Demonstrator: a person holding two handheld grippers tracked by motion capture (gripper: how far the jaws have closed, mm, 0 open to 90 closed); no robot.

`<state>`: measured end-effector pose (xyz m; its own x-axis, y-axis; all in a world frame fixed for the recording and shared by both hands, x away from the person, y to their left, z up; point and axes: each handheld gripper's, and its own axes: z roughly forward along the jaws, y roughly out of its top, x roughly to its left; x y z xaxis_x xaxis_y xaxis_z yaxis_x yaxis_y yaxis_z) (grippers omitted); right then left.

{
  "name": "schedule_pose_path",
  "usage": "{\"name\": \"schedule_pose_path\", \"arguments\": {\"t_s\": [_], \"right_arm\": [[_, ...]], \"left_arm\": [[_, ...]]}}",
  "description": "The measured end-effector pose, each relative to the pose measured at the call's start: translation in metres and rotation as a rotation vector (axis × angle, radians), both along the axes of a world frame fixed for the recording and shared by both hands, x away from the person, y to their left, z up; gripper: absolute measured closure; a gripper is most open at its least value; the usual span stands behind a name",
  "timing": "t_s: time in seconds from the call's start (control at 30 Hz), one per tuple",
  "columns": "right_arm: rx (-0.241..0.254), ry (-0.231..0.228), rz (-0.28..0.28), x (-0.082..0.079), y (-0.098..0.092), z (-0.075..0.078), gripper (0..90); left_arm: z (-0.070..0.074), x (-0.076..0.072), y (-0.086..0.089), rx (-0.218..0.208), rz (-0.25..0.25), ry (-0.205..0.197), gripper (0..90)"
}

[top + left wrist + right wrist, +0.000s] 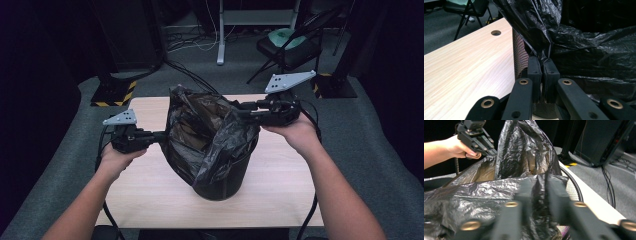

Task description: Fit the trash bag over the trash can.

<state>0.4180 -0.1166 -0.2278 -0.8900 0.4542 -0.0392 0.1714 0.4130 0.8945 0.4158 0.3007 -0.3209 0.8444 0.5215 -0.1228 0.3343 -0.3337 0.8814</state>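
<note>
A black plastic bag (210, 135) sits in a black mesh bin (225, 182) in the middle of a light wooden table (150, 190). My left gripper (162, 135) is at the bag's left edge. In the left gripper view it (543, 72) is shut on a fold of the bag (586, 50), just beside the bin's mesh wall (520, 57). My right gripper (240, 111) holds the bag's right edge, raised above the bin. In the right gripper view its blurred jaws (537, 195) pinch the bag film (519, 150) over the bin's rim (574, 187), with the left gripper (491, 151) opposite.
The table has a round cable hole (496, 32) at its far side. Behind it stand a folding chair (287, 47), a white desk leg (220, 35) and yellow-black striped bases (115, 92). Cables lie on the grey carpet.
</note>
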Motion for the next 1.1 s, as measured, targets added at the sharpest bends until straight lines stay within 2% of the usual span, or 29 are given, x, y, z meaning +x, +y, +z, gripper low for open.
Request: {"name": "schedule_pose_path", "arguments": {"t_s": [0.03, 0.1, 0.23, 0.37, 0.8, 0.93, 1.1], "right_arm": [[-0.004, -0.022, 0.011, -0.004, -0.001, 0.001, 88.6], [-0.009, -0.039, 0.017, -0.006, -0.002, 0.0, 89.0], [-0.026, -0.046, 0.02, -0.015, -0.008, -0.003, 89.4], [-0.004, -0.044, 0.02, -0.023, -0.018, -0.011, 89.5], [0.044, 0.007, -0.018, -0.042, -0.056, -0.049, 89.6], [0.059, 0.035, -0.041, -0.043, -0.07, -0.064, 89.6], [0.05, 0.069, -0.062, -0.04, -0.078, -0.084, 89.6]], "left_arm": [[0.0, 0.0, 0.0, 0.0, 0.0, -0.001, 86.1], [0.0, 0.0, 0.0, 0.0, 0.0, -0.001, 86.1], [-0.001, -0.001, 0.0, 0.0, 0.0, -0.003, 86.1], [-0.002, -0.001, 0.0, 0.002, 0.001, -0.002, 86.2], [-0.01, 0.0, 0.003, 0.004, 0.014, 0.018, 86.3], [-0.014, 0.001, 0.003, 0.007, 0.015, 0.024, 86.3], [-0.019, 0.003, 0.001, 0.009, 0.018, 0.035, 86.3]]}}
